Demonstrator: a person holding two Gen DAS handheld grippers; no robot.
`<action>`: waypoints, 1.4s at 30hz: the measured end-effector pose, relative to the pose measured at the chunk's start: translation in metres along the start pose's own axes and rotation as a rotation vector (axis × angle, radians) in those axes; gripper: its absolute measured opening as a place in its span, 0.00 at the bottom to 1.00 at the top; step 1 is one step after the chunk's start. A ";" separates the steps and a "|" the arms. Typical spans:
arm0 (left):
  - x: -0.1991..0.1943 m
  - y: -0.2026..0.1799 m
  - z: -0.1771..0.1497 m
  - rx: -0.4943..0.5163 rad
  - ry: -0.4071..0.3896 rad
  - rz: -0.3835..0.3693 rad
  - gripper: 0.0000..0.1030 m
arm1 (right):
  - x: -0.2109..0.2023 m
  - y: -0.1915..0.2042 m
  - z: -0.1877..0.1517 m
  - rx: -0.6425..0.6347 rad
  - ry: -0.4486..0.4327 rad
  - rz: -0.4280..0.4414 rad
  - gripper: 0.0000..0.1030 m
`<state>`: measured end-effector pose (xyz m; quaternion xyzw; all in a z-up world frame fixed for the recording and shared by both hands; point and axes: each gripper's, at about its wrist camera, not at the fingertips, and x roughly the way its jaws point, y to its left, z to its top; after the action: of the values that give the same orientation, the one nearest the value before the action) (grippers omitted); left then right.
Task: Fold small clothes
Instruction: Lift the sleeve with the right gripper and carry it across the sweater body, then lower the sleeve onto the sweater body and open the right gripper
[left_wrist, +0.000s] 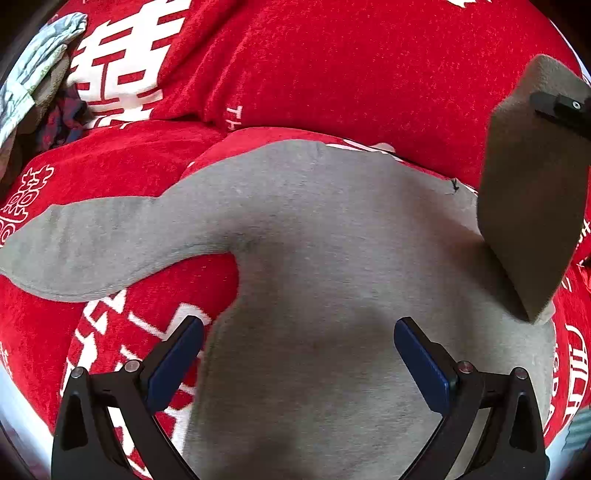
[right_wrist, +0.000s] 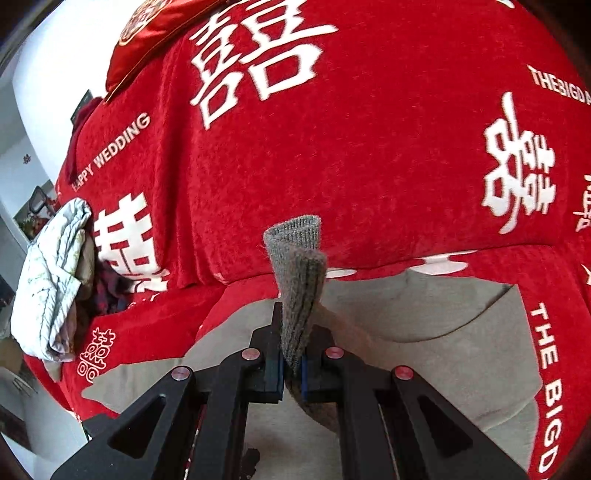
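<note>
A small grey knit long-sleeved top (left_wrist: 332, 258) lies flat on the red chenille sofa cover with white characters (left_wrist: 332, 74). The left gripper (left_wrist: 299, 354) hangs over it, jaws spread wide and empty. The right gripper (right_wrist: 291, 373), at three o'clock, is clamped on the ribbed grey sleeve cuff (right_wrist: 299, 280), lifted upright. A heap of pale crumpled clothes (right_wrist: 55, 277) sits at nine o'clock.

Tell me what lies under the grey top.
The grey top lies flat on the red blanket printed with white characters, which shows all around it. Whatever sits beneath the top's middle is covered. The right gripper lifts one sleeve off it.
</note>
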<state>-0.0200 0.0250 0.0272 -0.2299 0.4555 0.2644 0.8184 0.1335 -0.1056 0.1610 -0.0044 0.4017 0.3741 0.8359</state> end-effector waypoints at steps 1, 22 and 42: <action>0.000 0.003 0.000 -0.005 0.001 0.002 1.00 | 0.002 0.003 -0.001 -0.003 0.004 0.004 0.06; 0.007 0.030 -0.011 -0.061 0.028 0.011 1.00 | 0.029 0.045 -0.050 -0.139 0.128 0.030 0.06; -0.003 0.040 -0.020 -0.082 0.029 0.025 1.00 | 0.070 0.032 -0.066 -0.114 0.301 0.126 0.19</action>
<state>-0.0596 0.0424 0.0152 -0.2615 0.4591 0.2896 0.7981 0.0968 -0.0590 0.0783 -0.0826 0.4997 0.4432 0.7396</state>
